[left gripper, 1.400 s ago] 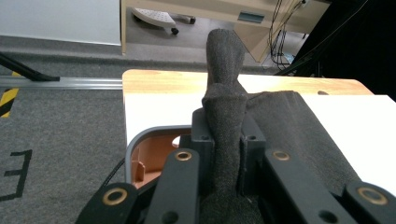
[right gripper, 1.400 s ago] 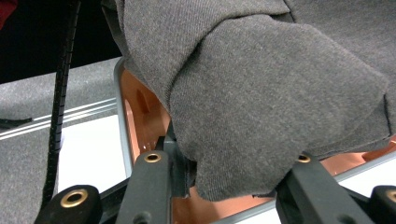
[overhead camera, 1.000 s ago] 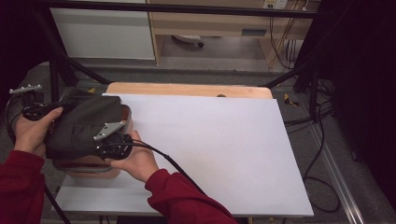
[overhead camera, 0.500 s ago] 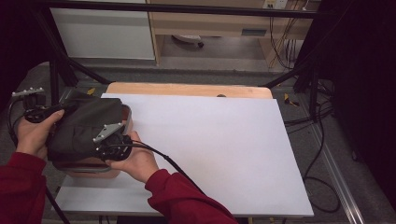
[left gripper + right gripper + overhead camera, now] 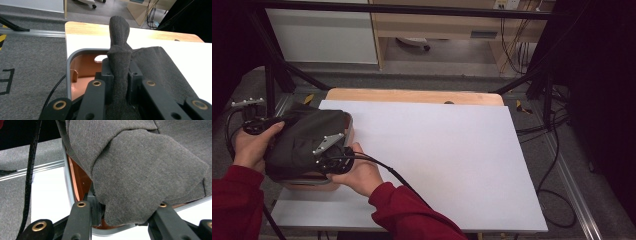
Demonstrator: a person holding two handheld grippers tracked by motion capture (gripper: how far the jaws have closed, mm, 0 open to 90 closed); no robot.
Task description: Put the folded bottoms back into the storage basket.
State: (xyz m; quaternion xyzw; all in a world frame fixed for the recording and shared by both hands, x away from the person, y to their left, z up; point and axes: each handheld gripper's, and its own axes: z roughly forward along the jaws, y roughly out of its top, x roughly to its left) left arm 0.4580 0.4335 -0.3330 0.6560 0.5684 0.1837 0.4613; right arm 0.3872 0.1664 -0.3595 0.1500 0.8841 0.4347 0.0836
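High view: both hands at the left end of the white table, red sleeves coming in from the bottom. Left hand sits off the table's left edge, its left gripper pointing right into the dark grey cloth. Right hand lies on the table, its right gripper pointing left at the cloth's near edge. Cloth is heaped over an orange bin with a grey rim.

Left gripper view: jaws closed tight on a fold of cloth, which stands up between them and pokes out past the tips. Bin just left of the jaws, interior visible.

Right gripper view: cloth drapes over the bin rim and bulges between the jaws. Jaws partly apart, tips buried under fabric; can't tell if the pads press on it.
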